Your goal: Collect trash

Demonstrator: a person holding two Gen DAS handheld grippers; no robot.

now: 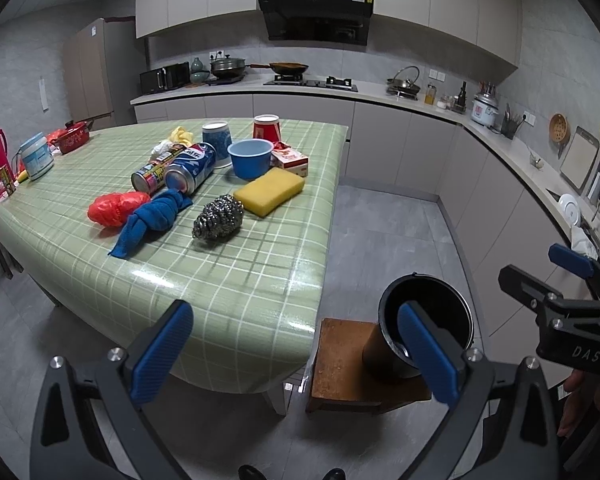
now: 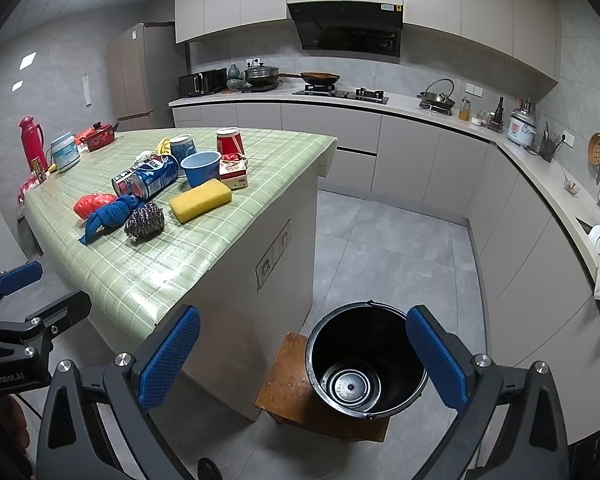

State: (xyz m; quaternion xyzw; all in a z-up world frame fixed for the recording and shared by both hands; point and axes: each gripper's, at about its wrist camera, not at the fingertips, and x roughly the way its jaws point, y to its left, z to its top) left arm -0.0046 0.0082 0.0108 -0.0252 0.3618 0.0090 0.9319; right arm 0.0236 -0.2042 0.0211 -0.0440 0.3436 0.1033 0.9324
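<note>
Both grippers are hovering off the near end of the green-checked tabletop (image 1: 236,280), fingers spread wide and holding nothing. From the left gripper (image 1: 296,350), the trash is lying toward 11 o'clock: a Pepsi can (image 1: 190,172) on its side touching a second can (image 1: 152,174), a red plastic bag (image 1: 116,208), and two upside-down paper cups (image 1: 217,136) farther back. From the right gripper (image 2: 302,354), the black bucket (image 2: 364,360) is sitting on a wooden stool (image 2: 284,384) on the floor, just beside the tabletop's corner, at about 1 o'clock between the fingers.
</note>
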